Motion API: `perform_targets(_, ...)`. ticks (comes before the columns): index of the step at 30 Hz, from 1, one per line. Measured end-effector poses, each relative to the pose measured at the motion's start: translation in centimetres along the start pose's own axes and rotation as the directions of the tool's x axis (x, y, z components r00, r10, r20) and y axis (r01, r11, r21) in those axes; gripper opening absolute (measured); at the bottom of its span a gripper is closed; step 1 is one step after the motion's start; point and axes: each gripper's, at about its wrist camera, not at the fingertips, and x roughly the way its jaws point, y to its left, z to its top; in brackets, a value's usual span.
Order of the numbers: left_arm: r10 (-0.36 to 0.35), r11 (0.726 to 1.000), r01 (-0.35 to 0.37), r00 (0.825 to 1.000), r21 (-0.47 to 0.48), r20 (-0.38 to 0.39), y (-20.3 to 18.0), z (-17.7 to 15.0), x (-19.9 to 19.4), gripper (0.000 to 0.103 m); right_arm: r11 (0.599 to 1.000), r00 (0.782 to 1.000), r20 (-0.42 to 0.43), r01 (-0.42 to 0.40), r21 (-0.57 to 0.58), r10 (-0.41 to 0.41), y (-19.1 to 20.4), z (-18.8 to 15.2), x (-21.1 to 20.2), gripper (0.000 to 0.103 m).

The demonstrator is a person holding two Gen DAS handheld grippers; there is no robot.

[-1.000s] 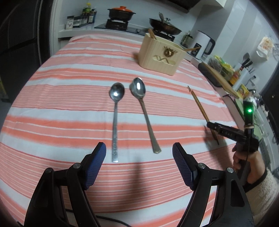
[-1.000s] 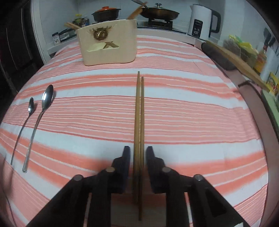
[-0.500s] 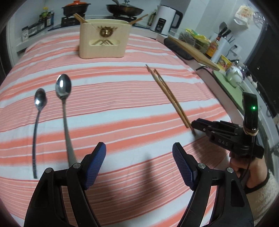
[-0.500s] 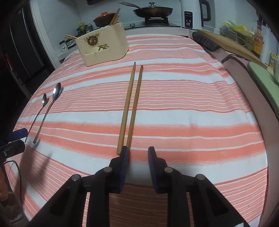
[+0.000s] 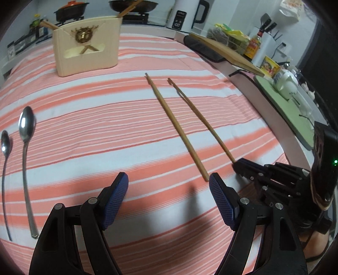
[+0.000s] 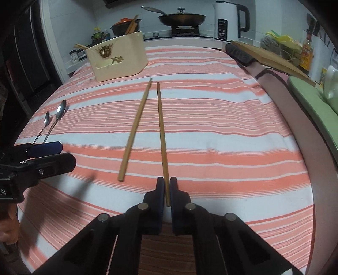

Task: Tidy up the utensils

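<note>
**Right gripper clamped on one chopstick; second chopstick loose beside it**

Held chopstick (image 6: pixel 162 135): runs from the frame centre down to the lower centre of the right wrist view. Its near end sits between the jaws of the right gripper (image 6: pixel 166 190), which are closed on it. In the left wrist view the same stick (image 5: pixel 200 118) ends at the right gripper (image 5: pixel 238 166), right of centre.

Loose chopstick (image 6: pixel 135 129): lies on the striped cloth (image 6: pixel 232 137) just left of the held one. Far tips near each other, near ends spread apart. Not touched by either gripper.

Left gripper (image 5: pixel 169 196): lower centre of its own view, jaws wide apart and holding nothing. The near end of the loose chopstick (image 5: pixel 177 127) lies just beyond its right blue pad (image 5: pixel 221 203). It also shows at the left edge of the right wrist view (image 6: pixel 45 155).

Spoons: a larger spoon (image 5: pixel 26 160) and a smaller spoon (image 5: pixel 5 175) lie side by side on the cloth at the left edge of the left wrist view, well apart from the chopsticks.

Utensil holder (image 5: pixel 86 45): cream box, upper left of the worktop, upright, with chopsticks sticking out of it.

Background, top of frame: wok (image 6: pixel 182 19), white kettle (image 6: pixel 228 20).
</note>
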Motion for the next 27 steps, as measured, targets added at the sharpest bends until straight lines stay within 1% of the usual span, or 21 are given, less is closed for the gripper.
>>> perform_targets(2,0.034,0.999,-0.034,0.999,0.037,0.002,-1.4,0.5,1.4,0.080,1.000,1.000,0.007,0.020,-0.004,-0.020,-0.4,-0.1,-0.1,0.003)
perform_targets(3,0.068,0.996,-0.068,0.998,0.066,0.006,-2.2,0.7,2.1,0.080,0.999,0.999,0.010,0.033,-0.009,-0.033,-0.5,-0.2,-0.2,0.004)
perform_targets(4,0.114,0.988,-0.114,0.993,0.101,0.010,-3.0,0.8,2.7,0.080,0.999,0.999,0.013,0.039,-0.011,-0.038,-0.6,-0.2,-0.2,0.004)
perform_targets(6,0.201,0.963,-0.204,0.979,0.175,0.034,-4.4,0.7,3.8,0.079,0.998,0.998,0.015,0.054,-0.017,-0.054,-0.8,-0.3,-0.4,0.004)
perform_targets(7,0.209,0.958,-0.214,0.977,0.193,0.043,-4.7,0.5,4.0,0.072,0.998,0.998,0.016,0.061,-0.023,-0.061,-0.9,-0.3,-0.4,0.004)
perform_targets(8,0.195,0.960,-0.203,0.979,0.195,0.059,-4.9,0.4,3.9,0.058,0.998,0.998,0.018,0.062,-0.029,-0.061,-1.0,-0.4,-0.5,0.004)
perform_targets(9,0.184,0.961,-0.193,0.981,0.196,0.062,-4.9,0.4,3.8,0.051,0.998,0.998,0.019,0.058,-0.034,-0.057,-1.1,-0.4,-0.5,0.004)
perform_targets(10,0.177,0.963,-0.187,0.982,0.197,0.066,-4.9,0.5,3.8,0.030,0.998,0.998,0.020,0.058,-0.039,-0.057,-1.1,-0.4,-0.5,0.004)
perform_targets(11,0.184,0.960,-0.195,0.980,0.200,0.072,-4.9,0.5,3.7,0.012,0.997,0.998,0.022,0.058,-0.045,-0.057,-1.1,-0.4,-0.5,0.004)
perform_targets(12,0.196,0.958,-0.208,0.977,0.199,0.078,-4.8,0.5,3.7,0.010,0.997,0.998,0.023,0.059,-0.050,-0.058,-1.1,-0.3,-0.4,0.004)
perform_targets(14,0.210,0.961,-0.222,0.974,0.163,0.087,-3.7,0.4,3.3,0.005,0.996,0.998,0.025,0.063,-0.055,-0.062,-1.0,0.1,-0.1,0.004)
perform_targets(17,0.246,0.965,-0.252,0.965,0.073,0.090,-1.0,0.4,2.5,0.005,0.996,0.997,0.032,0.071,-0.051,-0.069,-1.3,1.1,0.6,0.004)
perform_targets(20,0.281,0.959,-0.283,0.956,0.013,0.084,2.0,0.4,1.6,0.006,0.995,0.995,0.035,0.092,-0.037,-0.091,-2.0,1.9,1.1,0.006)
perform_targets(21,0.282,0.959,-0.283,0.956,-0.003,0.079,3.0,0.4,1.2,0.006,0.996,0.996,0.035,0.087,-0.034,-0.086,-2.3,2.1,1.1,0.006)
perform_targets(22,0.262,0.965,-0.262,0.962,-0.015,0.074,3.8,0.2,0.9,0.007,0.996,0.996,0.037,0.078,-0.034,-0.077,-2.5,2.1,1.0,0.007)
perform_targets(23,0.231,0.973,-0.230,0.971,-0.020,0.068,4.5,-0.1,0.4,0.012,0.998,0.998,0.038,0.059,-0.031,-0.057,-2.8,2.1,0.8,0.008)
perform_targets(24,0.198,0.980,-0.197,0.978,-0.016,0.065,4.9,-0.4,0.0,0.018,0.999,0.999,0.040,0.037,-0.030,-0.036,-3.0,1.9,0.5,0.018)
perform_targets(25,0.165,0.986,-0.165,0.984,0.000,0.066,5.1,-0.9,-0.5,0.033,0.999,0.999,0.044,0.015,-0.031,-0.013,-3.3,1.7,0.1,0.028)
perform_targets(26,0.154,0.987,-0.156,0.986,0.024,0.067,5.1,-1.4,-1.0,0.055,0.999,0.999,0.049,0.000,-0.036,0.002,-3.6,1.4,-0.4,0.049)
perform_targets(27,0.177,0.982,-0.181,0.982,0.050,0.068,5.0,-1.9,-1.4,0.068,0.999,0.999,0.051,-0.005,-0.048,0.007,-3.8,1.0,-0.8,0.059)
